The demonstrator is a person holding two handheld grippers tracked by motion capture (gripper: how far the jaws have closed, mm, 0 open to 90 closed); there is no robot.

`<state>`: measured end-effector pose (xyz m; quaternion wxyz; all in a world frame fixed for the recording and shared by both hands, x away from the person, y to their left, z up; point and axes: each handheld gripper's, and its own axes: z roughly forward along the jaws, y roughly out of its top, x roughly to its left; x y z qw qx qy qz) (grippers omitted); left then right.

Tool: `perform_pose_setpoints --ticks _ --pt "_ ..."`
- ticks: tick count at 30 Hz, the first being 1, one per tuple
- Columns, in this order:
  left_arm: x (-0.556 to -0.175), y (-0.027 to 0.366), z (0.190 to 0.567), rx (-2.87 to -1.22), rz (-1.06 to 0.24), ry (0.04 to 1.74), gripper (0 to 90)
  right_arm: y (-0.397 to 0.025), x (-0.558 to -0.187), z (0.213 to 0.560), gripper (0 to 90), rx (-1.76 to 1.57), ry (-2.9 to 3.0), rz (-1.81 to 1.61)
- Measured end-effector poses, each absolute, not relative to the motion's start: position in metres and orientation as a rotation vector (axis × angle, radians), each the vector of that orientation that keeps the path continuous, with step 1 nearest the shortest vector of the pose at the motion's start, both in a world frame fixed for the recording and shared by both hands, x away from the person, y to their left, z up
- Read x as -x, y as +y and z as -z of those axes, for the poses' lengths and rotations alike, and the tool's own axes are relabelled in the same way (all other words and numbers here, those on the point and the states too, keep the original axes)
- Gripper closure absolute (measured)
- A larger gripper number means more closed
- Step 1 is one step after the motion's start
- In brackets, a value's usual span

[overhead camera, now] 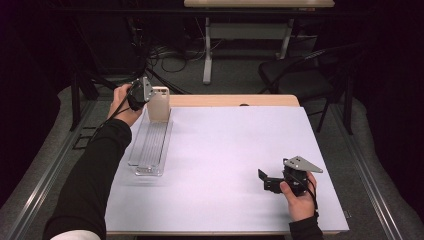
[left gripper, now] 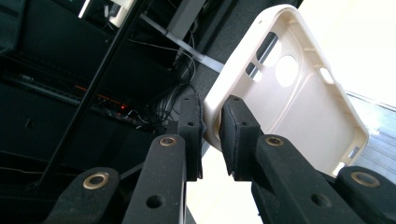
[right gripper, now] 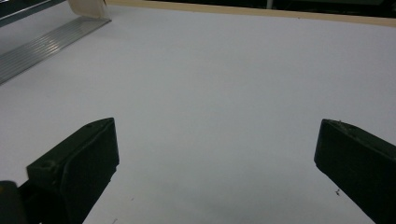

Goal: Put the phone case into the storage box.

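Observation:
A cream phone case point(overhead camera: 160, 106) stands upright at the far end of a clear ridged tray point(overhead camera: 150, 145), at the table's back left. My left gripper point(overhead camera: 150, 100) is shut on the case's edge. In the left gripper view its padded fingertips point(left gripper: 236, 126) pinch the rim of the case point(left gripper: 299, 102), whose hollow inner side with camera cutouts faces me; my left gripper point(left gripper: 212, 135) holds it tilted. My right gripper point(overhead camera: 262, 179) rests low near the front right of the white table sheet point(overhead camera: 225, 150), open. In its own view my right gripper point(right gripper: 217, 144) holds nothing.
The tray point(right gripper: 46, 44) and the case's lower edge point(right gripper: 86, 7) show at the top left of the right gripper view. Beyond the table's wooden far edge point(overhead camera: 230, 100) stand a black chair point(overhead camera: 295, 75), a desk frame point(overhead camera: 207, 50) and floor cables.

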<state>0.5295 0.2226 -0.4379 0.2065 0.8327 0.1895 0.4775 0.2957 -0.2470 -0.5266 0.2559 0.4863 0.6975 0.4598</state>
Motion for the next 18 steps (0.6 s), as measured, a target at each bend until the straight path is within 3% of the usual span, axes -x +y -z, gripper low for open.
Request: perform_pose_setpoints --ticks 18 --pt "-0.5333 0.2279 0.4430 -2.356 -1.373 0.487 79.1 -0.2459 -0.2965 0.5294 0.0 -1.325 1.910 -1.241"
